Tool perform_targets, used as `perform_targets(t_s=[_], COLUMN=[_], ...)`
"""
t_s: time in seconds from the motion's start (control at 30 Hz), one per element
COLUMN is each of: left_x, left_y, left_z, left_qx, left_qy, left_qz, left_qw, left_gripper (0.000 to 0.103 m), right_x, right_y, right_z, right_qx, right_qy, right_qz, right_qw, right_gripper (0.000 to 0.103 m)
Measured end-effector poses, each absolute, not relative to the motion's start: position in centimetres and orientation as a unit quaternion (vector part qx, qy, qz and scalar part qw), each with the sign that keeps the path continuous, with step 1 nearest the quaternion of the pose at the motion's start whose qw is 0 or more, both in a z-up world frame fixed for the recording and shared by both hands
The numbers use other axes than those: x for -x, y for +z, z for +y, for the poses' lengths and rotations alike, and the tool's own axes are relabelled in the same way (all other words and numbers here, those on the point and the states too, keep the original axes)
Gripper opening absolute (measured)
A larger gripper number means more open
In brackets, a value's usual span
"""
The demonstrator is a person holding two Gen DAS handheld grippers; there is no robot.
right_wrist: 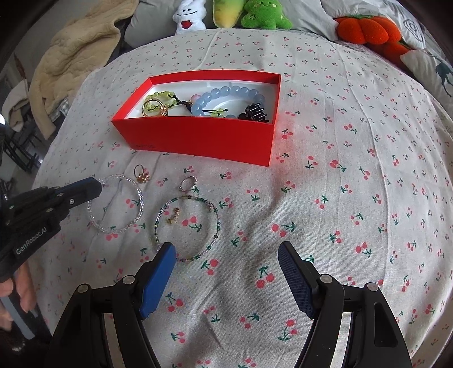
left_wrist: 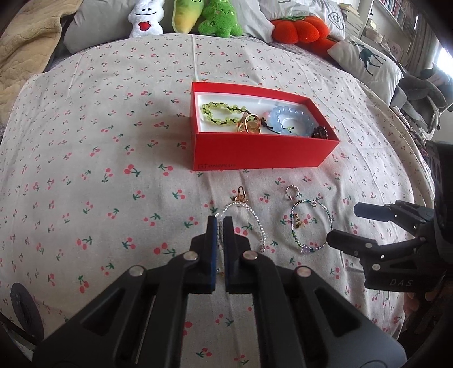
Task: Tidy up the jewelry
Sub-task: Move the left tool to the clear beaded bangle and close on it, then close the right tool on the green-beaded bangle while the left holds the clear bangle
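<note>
A red box (left_wrist: 263,153) (right_wrist: 198,138) on the cherry-print cloth holds a green bead bracelet (left_wrist: 219,113), gold rings (left_wrist: 249,124), a pale blue bead bracelet (left_wrist: 291,117) (right_wrist: 223,96) and a dark hair clip (right_wrist: 254,111). In front of it lie a clear bead bracelet (left_wrist: 254,223) (right_wrist: 116,203), a green bead bracelet with a charm (left_wrist: 311,226) (right_wrist: 188,226), a gold charm ring (left_wrist: 240,194) (right_wrist: 141,174) and a small ring (left_wrist: 291,192) (right_wrist: 188,182). My left gripper (left_wrist: 220,223) (right_wrist: 96,185) is shut on the clear bracelet's left edge. My right gripper (right_wrist: 226,254) (left_wrist: 345,223) is open, near the green bracelet.
Plush toys (left_wrist: 181,17) and pillows (left_wrist: 368,62) line the far edge of the bed. A beige blanket (right_wrist: 70,56) is heaped at the far left. An orange plush (right_wrist: 365,28) sits at the far right.
</note>
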State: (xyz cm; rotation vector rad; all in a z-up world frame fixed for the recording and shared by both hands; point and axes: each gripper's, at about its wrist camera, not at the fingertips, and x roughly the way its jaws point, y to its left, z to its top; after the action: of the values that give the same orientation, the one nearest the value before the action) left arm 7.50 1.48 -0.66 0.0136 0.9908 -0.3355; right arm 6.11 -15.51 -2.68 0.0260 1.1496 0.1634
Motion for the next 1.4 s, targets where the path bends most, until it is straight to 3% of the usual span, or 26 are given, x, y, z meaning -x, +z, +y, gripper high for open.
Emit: perform_targets(t_s=[0.57,0.7,0.83,0.87,0.9,1.03,1.2,1.4], left_x=[-6.9,-6.9,-6.9,-6.8,-6.8,-6.8,-6.8,-6.7], left_y=[-1.0,-1.0,-0.6,-0.4,-0.2,0.4,1.1,1.1], left_z=[2.8,2.8,2.8,2.8,2.8,3.0,3.3,3.2], left_qx=[0.005,0.005,0.007,0.009,0.01,0.015,0.022,0.022], left_qy=[-0.15,-0.152,-0.153,-0.153,-0.153,-0.153,-0.153,-0.152], left_qz=[0.487,0.486,0.48,0.479,0.477,0.471,0.462,0.462], left_qw=[0.861,0.861,0.864,0.864,0.865,0.869,0.873,0.873], left_gripper=[0.005,0.005,0.005,0.005,0.005,0.005,0.005,0.005], right_x=[-6.3,-6.3,-6.3,-6.2,-6.2,-6.2,-6.1,-5.8], right_y=[-5.1,-4.8,-4.5,-4.3,-4.1,-3.5,-2.6,-1.6], right_z=[-10.2,-10.6,-11.1,-11.3,-11.4,-12.2,-13.2,-13.9], right_qx=[0.027,0.031,0.03,0.032,0.035,0.024,-0.003,-0.025], right_qy=[0.061,0.053,0.057,0.06,0.06,0.065,0.08,0.089], right_qz=[0.551,0.548,0.551,0.551,0.551,0.549,0.549,0.542], right_qw=[0.832,0.834,0.832,0.832,0.832,0.833,0.832,0.835], right_gripper=[0.075,0.057,0.052,0.038,0.034,0.031,0.01,0.004])
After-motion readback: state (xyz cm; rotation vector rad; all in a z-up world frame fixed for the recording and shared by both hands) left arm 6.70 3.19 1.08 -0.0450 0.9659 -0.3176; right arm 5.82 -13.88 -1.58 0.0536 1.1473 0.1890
